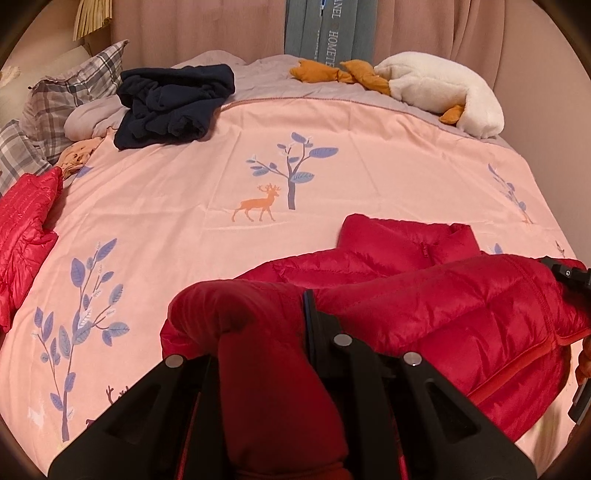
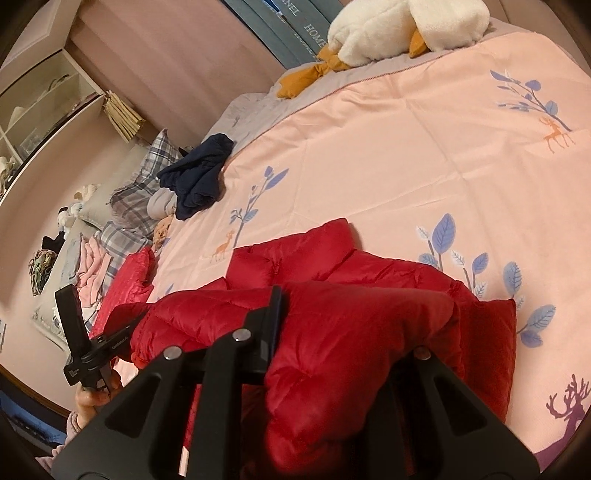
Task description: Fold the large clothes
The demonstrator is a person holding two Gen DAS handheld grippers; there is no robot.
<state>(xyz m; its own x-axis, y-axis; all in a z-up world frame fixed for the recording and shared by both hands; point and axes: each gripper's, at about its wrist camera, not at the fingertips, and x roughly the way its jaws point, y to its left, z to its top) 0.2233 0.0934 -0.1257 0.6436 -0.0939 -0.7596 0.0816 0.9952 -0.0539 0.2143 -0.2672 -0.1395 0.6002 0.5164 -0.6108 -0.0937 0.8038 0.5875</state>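
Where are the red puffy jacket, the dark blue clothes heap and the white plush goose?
red puffy jacket (image 1: pixel 443 295), left wrist view, quilted body.
dark blue clothes heap (image 1: pixel 173 103), left wrist view, middle of pile.
white plush goose (image 2: pixel 399 26), right wrist view, fluffy body.

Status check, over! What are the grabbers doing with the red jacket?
Left gripper and right gripper both clamped on red jacket. Jacket partly lifted off bedspread. Nothing blocking.

Red quilted puffer jacket (image 1: pixel 424 295) lies on pink printed bedspread (image 1: pixel 184 221), directly ahead of left claw (image 1: pixel 258 314). Crumpled navy garment (image 1: pixel 173 103) far ahead-left; white plush goose (image 1: pixel 439 92) far ahead-right; plaid pillows (image 1: pixel 70 92) beyond navy garment.
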